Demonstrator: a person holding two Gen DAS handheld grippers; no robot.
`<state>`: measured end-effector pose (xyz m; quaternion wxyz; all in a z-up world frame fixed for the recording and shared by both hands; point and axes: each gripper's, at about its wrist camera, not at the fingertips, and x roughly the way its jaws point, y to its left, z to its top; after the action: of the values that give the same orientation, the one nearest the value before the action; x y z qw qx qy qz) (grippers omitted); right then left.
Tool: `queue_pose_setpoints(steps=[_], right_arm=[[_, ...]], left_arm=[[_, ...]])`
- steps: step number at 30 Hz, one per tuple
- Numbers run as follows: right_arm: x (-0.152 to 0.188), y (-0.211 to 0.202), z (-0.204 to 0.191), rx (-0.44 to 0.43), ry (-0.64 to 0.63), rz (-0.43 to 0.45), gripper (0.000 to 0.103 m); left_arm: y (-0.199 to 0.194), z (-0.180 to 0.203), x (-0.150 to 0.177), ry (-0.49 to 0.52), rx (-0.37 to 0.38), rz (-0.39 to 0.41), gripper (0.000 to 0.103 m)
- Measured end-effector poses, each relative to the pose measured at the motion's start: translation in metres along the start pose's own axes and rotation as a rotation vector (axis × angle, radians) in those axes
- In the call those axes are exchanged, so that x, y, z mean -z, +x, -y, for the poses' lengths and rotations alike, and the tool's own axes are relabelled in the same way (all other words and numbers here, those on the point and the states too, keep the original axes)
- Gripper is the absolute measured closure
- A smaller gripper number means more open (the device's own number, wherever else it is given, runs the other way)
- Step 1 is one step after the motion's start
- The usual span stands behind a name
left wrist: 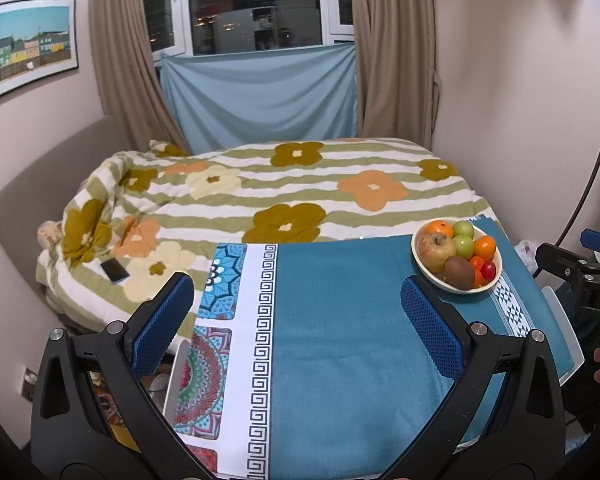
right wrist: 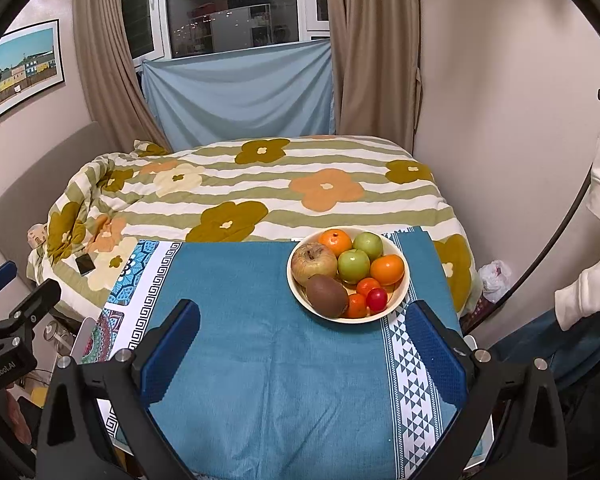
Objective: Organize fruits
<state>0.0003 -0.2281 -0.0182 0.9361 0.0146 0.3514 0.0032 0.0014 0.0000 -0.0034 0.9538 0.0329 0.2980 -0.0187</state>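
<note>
Sitting near the far right corner of the bench (right wrist: 260, 360), the cream bowl (right wrist: 400, 258) holds all the fruit heaped together: a blotchy apple (right wrist: 314, 262), a brown kiwi (right wrist: 327, 295), two green apples (right wrist: 353, 265), two oranges (right wrist: 387, 269) and some small red and orange tomato-like pieces (right wrist: 377, 299). The right gripper (right wrist: 300, 356) hovers just short of the bowl with its jaws spread wide and nothing between them; the left gripper (left wrist: 296, 328) hangs further left over bare teal cloth (left wrist: 340, 340), equally wide and empty.

Round, smooth skins will likely want to roll or squirt out of flat pads, so each piece is best pinched across its widest middle. The kiwi looks soft and would bruise under a hard squeeze; the small red ones seem more delicate still. The blotchy apple and oranges appear firmer. The fruit touches all round, so lifting the top pieces first probably avoids jostling the rest.
</note>
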Motion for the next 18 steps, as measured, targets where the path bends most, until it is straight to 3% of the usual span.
queue_pose_setpoints(steps=[18], right_arm=[[-0.0009,0.0009,0.0018,0.0,0.0,-0.002,0.001]], left_arm=[[0.0021,0.0047,-0.0029,0.006,0.006,0.002,0.0]])
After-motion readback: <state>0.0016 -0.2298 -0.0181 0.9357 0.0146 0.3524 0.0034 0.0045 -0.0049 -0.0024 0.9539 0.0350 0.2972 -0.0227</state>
